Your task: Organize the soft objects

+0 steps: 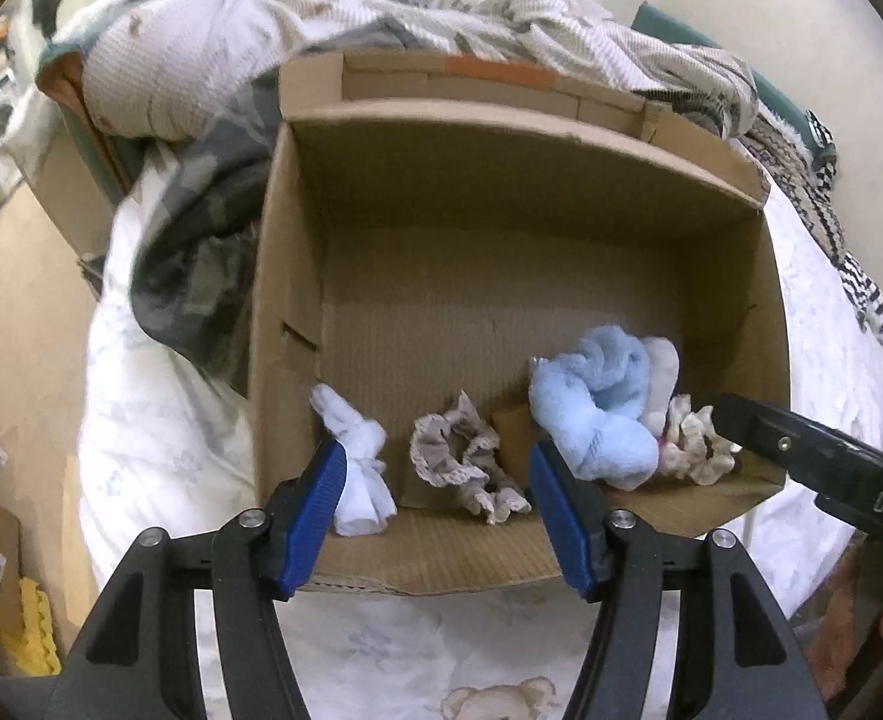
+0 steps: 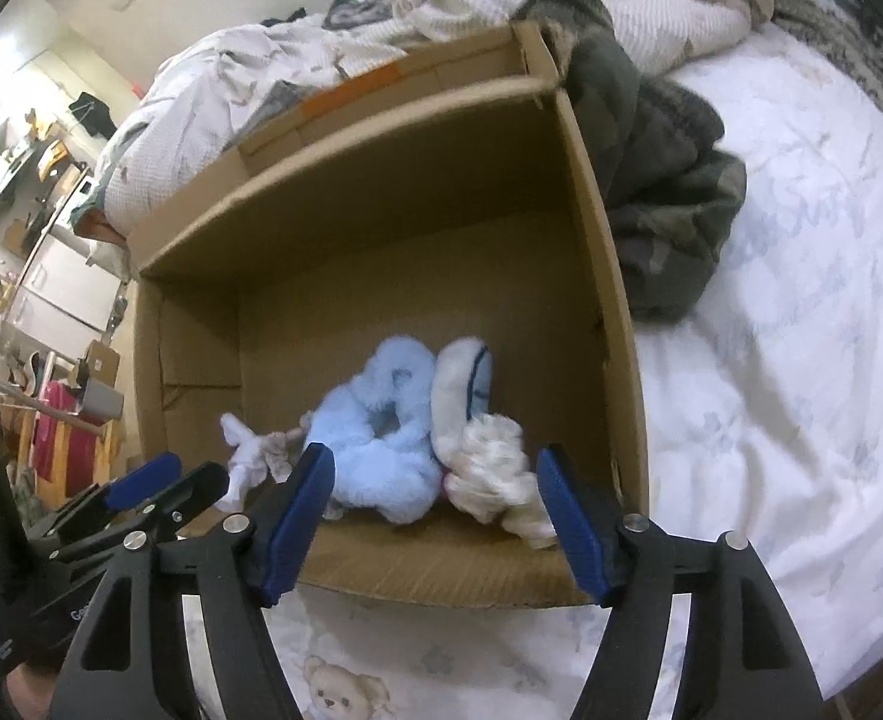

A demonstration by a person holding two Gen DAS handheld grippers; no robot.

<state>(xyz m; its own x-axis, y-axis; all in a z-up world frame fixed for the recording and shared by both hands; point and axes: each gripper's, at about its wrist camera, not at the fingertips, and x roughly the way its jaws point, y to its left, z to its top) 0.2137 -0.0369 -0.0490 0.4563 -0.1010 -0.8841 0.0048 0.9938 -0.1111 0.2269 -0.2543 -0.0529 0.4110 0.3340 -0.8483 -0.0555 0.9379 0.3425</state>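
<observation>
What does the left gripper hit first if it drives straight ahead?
Probably the beige lace-trimmed scrunchie lying in the open cardboard box; it sits between the open left gripper fingers. Depth is unclear.

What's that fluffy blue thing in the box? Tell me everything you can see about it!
The fluffy blue thing is a pale blue, fuzzy piece of soft fabric, curled into a loose twisted loop with a hollow in its middle. It lies on the floor of the open cardboard box, near the front edge and toward the right side. A white fuzzy piece with a dark blue trim leans against its right side, and a cream ruffled scrunchie sits by its lower right. Neither gripper touches it. What exactly it is, I cannot tell.
</observation>
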